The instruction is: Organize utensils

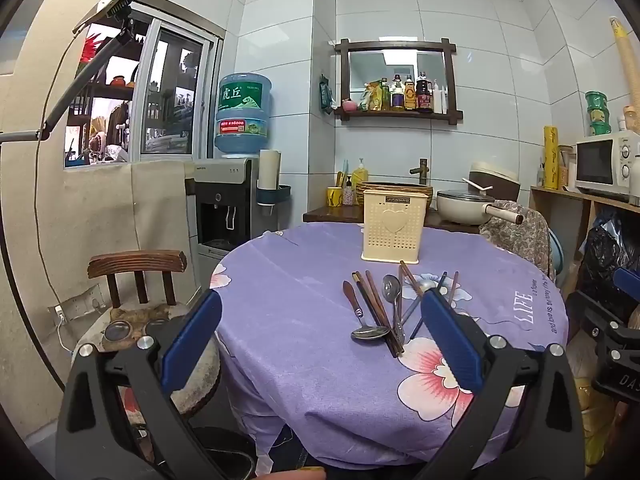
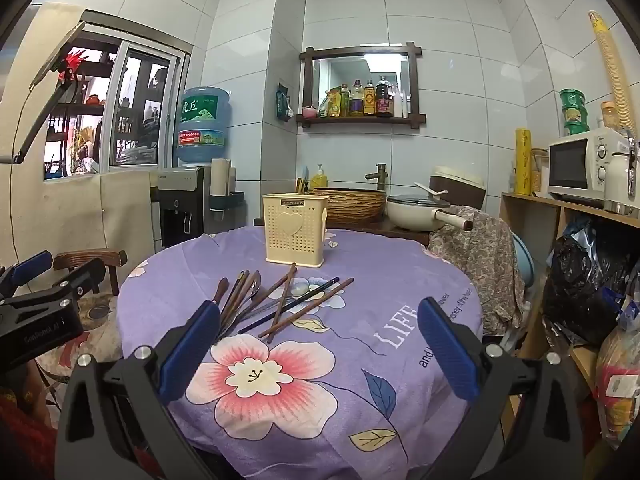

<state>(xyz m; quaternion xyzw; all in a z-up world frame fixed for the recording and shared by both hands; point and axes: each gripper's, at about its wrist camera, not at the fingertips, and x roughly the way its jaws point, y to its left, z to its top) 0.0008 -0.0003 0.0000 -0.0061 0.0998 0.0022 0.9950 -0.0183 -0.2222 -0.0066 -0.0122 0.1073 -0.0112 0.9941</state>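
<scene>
A heap of utensils (image 1: 384,308) lies on the round table's purple flowered cloth (image 1: 288,280): wooden chopsticks (image 2: 308,310), metal spoons (image 1: 370,332) and a dark pencil-like stick. Behind the heap stands a cream perforated utensil holder (image 1: 391,226) with a heart on its front. My left gripper (image 1: 320,296) hovers open over the table's near left edge, its right finger overlapping the heap in view. My right gripper (image 2: 318,306) is open too, short of the utensils (image 2: 276,300) and the holder (image 2: 295,230), with nothing between its blue pads. Each gripper shows at the edge of the other's view.
A wooden chair (image 1: 138,264) stands left of the table, with a water dispenser (image 1: 224,200) behind it. Beyond the table, a counter carries a woven basket (image 2: 348,202) and a cream pan (image 2: 416,210). A cloth-draped chair (image 2: 476,248) and a microwave (image 2: 580,166) are at the right.
</scene>
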